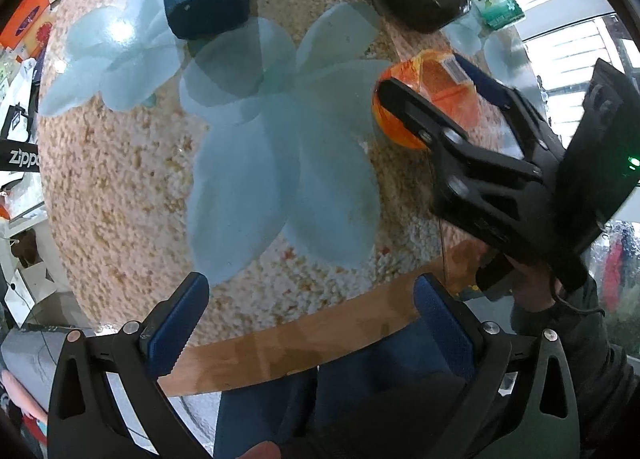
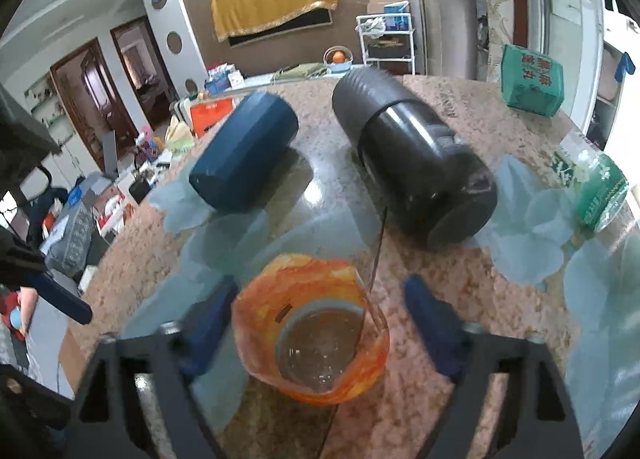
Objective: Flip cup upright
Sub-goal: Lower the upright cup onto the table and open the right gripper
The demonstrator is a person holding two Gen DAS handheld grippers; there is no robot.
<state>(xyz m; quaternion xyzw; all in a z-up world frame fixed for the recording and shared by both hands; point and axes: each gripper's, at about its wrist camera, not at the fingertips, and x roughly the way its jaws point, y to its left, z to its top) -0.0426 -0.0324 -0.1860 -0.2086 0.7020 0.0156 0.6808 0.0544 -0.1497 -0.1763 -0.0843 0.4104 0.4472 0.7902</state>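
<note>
The orange glass cup (image 2: 316, 331) lies on the counter (image 2: 500, 299) between the parted fingers of the right hand-held gripper (image 2: 320, 327), base toward it; the left hand-held gripper (image 1: 312, 323) hangs apart, farther off.

Speckled stone-look tabletop (image 1: 120, 179) under a glossy glass sheet with frosted pale-blue petals, edged by a smooth wooden band. Clear glass cup (image 2: 316, 323), glossy, wrapped in streaky orange. Behind the cup, a matt blue tumbler (image 2: 244, 151) and a dark, semi-gloss ribbed flask (image 2: 416, 163). Matt black plastic gripper frames, textured blue rubbery pads on fingers (image 1: 180, 323)
</note>
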